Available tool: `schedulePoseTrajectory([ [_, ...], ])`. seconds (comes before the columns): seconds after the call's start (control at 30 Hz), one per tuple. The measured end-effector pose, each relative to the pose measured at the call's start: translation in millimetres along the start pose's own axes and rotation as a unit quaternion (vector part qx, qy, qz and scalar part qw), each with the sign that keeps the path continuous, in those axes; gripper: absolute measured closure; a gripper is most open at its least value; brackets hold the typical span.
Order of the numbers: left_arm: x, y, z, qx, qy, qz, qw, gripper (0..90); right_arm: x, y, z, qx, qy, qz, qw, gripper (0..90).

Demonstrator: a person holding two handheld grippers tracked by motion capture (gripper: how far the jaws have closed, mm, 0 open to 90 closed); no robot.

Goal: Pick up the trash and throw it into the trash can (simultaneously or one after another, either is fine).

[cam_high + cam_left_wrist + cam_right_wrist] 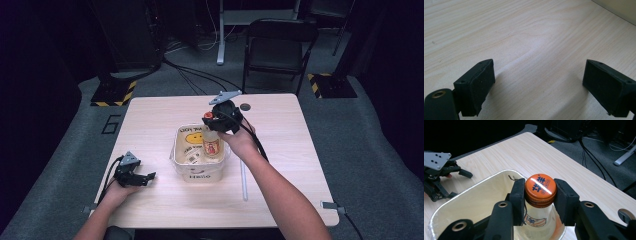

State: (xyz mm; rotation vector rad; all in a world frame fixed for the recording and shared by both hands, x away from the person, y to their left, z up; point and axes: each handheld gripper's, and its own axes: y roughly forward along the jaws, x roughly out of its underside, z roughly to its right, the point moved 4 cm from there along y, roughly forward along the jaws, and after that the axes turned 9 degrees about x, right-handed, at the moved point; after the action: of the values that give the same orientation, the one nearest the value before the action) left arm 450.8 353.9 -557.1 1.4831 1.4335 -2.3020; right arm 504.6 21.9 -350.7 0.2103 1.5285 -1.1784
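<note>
Right gripper view has the bottle (539, 202) upright, its orange cap (540, 187) pinched on both sides by the right claw (540, 195). Its lower part sits inside the pale tub (176, 150), though whether it touches the tub's floor is hard to tell. Beyond the tub's left rim, the left claw (146, 177) rests on the surface (280, 130), spread and holding nothing.
</note>
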Motion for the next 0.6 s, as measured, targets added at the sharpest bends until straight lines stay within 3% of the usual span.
schedulePoseTrajectory([
  [0.37,0.0,0.0,0.0,0.000,0.000,0.000,1.0000,10.5,13.2,8.8,-4.1,-0.002,0.002,-0.019,0.9998,62.1],
  [0.6,0.0,0.0,0.0,0.000,0.000,0.000,1.0000,10.5,15.7,9.5,-3.7,-0.003,0.002,-0.012,0.9999,62.0],
])
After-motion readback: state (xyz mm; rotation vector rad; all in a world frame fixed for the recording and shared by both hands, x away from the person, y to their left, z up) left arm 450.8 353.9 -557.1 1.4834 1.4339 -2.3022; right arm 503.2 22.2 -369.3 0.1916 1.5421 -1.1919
